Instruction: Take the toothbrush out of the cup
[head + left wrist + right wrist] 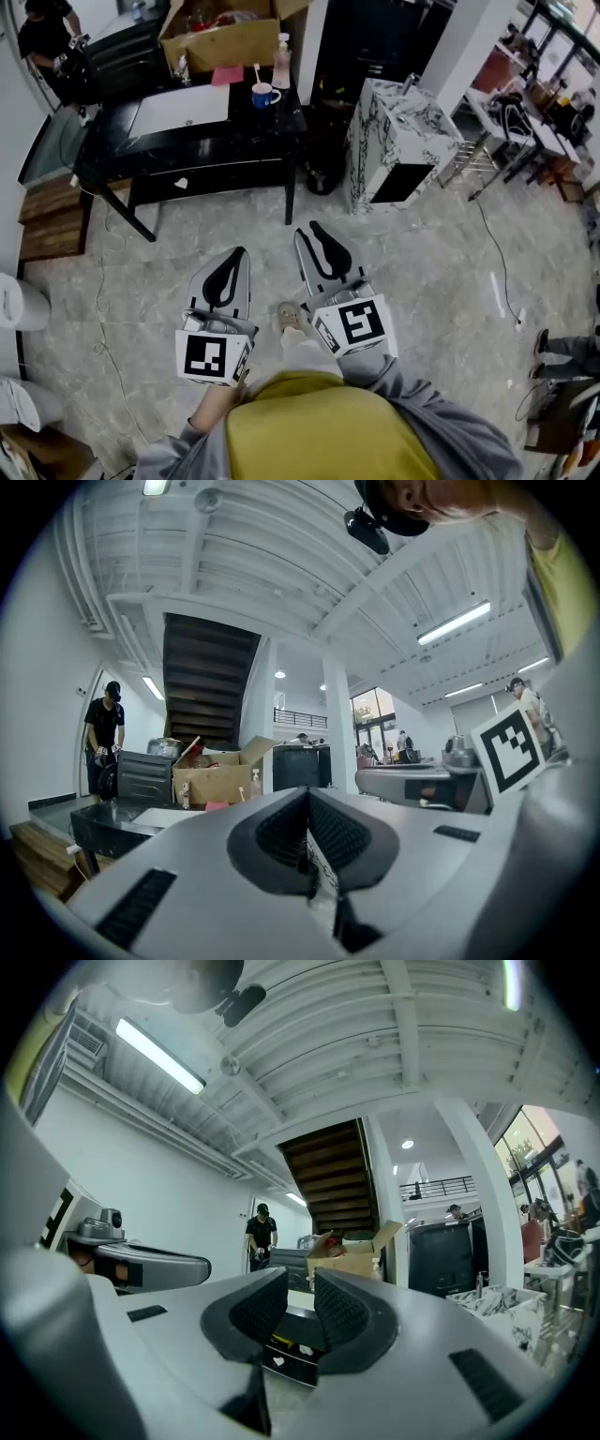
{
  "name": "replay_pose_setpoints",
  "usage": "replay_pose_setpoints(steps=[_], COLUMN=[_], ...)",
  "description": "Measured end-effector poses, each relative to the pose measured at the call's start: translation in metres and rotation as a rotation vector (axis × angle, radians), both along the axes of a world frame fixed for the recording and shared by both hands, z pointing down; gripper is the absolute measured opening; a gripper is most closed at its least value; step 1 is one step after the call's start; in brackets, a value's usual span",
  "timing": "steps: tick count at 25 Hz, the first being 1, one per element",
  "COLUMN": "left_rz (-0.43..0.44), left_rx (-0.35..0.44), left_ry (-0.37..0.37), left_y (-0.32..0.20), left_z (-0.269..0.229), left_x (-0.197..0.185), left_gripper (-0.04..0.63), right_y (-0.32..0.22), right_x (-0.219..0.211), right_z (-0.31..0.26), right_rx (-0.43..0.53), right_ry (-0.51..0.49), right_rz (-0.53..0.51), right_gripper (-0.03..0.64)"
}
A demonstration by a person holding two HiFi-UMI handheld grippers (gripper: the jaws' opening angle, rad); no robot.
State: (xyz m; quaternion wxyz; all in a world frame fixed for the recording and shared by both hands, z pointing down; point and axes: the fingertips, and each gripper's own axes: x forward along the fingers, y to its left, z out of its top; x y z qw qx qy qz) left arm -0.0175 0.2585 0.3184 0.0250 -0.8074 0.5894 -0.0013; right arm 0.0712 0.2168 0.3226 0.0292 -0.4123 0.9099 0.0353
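A blue cup (264, 95) with a toothbrush (257, 74) standing in it sits near the right end of the black table (187, 150), far ahead of me. Both grippers hang low over the floor, well short of the table. My left gripper (238, 251) is shut with nothing in it, and its jaws meet in the left gripper view (307, 799). My right gripper (309, 228) is open by a narrow gap and empty; the table's front shows through that gap in the right gripper view (300, 1283). Neither gripper view shows the cup.
On the table are a cardboard box (220, 37), a clear bottle (281, 61), a pink item (226, 75) and a white sheet (183, 108). A marble-patterned cabinet (398, 141) stands right of it. A person (47, 42) stands at the back left. Wooden steps (52, 220) lie to the left.
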Motion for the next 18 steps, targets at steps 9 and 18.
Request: replay_pose_setpoints(steps=[9,18], left_rz=[-0.041,-0.077], left_rx=[0.024,0.011], left_ry=[0.0,0.006], left_y=[-0.136,-0.232], left_z=[-0.007,0.002], left_x=[-0.026,-0.042], left_gripper=[0.002,0.002], right_y=[-0.137,-0.241], right_x=[-0.026,-0.04], right_z=[0.002,0.015], right_rx=[0.02,0.005], right_ry=[0.025,0.023], right_rz=[-0.04,-0.06], right_gripper=[0.103,0.103])
